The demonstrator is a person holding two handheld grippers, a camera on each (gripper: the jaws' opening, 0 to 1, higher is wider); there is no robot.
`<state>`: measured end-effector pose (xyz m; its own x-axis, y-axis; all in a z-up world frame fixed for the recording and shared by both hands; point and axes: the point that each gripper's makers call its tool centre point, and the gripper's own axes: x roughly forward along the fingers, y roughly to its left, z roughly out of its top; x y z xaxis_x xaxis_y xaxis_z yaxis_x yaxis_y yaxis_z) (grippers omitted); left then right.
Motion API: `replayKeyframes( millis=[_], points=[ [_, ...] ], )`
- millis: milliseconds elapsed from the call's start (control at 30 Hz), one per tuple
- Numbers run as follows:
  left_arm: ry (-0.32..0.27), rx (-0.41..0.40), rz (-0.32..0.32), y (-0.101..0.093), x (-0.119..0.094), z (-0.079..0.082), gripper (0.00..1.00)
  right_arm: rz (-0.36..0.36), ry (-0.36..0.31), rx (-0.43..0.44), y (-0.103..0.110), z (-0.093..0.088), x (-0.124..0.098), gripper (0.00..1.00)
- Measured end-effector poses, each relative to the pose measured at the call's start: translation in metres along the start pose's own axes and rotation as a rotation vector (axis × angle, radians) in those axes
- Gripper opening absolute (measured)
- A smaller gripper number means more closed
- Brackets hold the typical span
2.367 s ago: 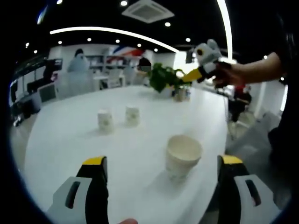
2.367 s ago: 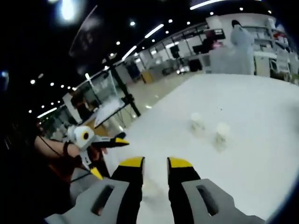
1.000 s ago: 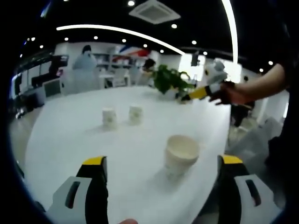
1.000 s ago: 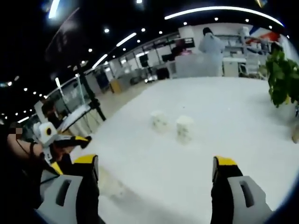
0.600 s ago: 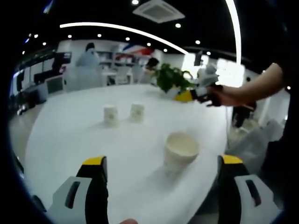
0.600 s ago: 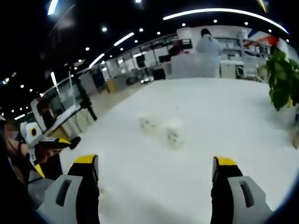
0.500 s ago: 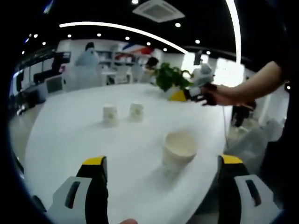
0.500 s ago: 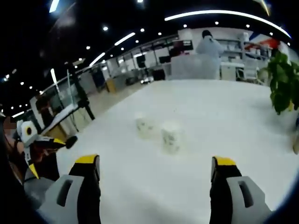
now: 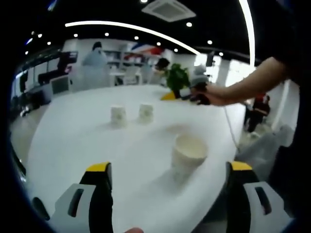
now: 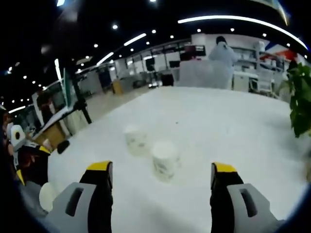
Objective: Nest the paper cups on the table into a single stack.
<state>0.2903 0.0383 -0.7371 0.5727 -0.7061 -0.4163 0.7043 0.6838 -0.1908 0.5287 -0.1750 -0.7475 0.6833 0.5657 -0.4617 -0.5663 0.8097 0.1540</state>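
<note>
Two upside-down cups [image 10: 165,160] sit at 12 o'clock on the table [image 10: 233,126]; centre your wide-open, empty right gripper [image 10: 163,180] around the nearer. Left gripper [image 9: 167,180]: open, empty.

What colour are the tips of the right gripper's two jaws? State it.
Yellow tips on black jaws of the right gripper, best seen in the right gripper view, above the white table.

The left hand-held gripper [image 9: 167,170] is hanging open over the white desk [image 9: 73,141], an upright paper cup [image 9: 188,156] standing between its jaws. Two upside-down cups [image 9: 118,115] [image 9: 146,112] are sitting side by side farther in. The right hand-held gripper [image 9: 187,92] is reaching over the far edge.
</note>
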Motion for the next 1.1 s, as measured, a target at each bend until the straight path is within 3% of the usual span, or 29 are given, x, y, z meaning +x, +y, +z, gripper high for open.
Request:
replayKeyframes(
  millis=[467,1100],
  points=[
    [0.029,-0.007,0.027,0.003,-0.01,-0.007,0.98,0.047,0.071,-0.03,-0.006,-0.018,0.043,0.66],
    [0.044,-0.01,0.045,-0.003,-0.014,-0.007,0.98,0.073,0.097,-0.079,0.003,-0.014,0.057,0.51]
  ],
)
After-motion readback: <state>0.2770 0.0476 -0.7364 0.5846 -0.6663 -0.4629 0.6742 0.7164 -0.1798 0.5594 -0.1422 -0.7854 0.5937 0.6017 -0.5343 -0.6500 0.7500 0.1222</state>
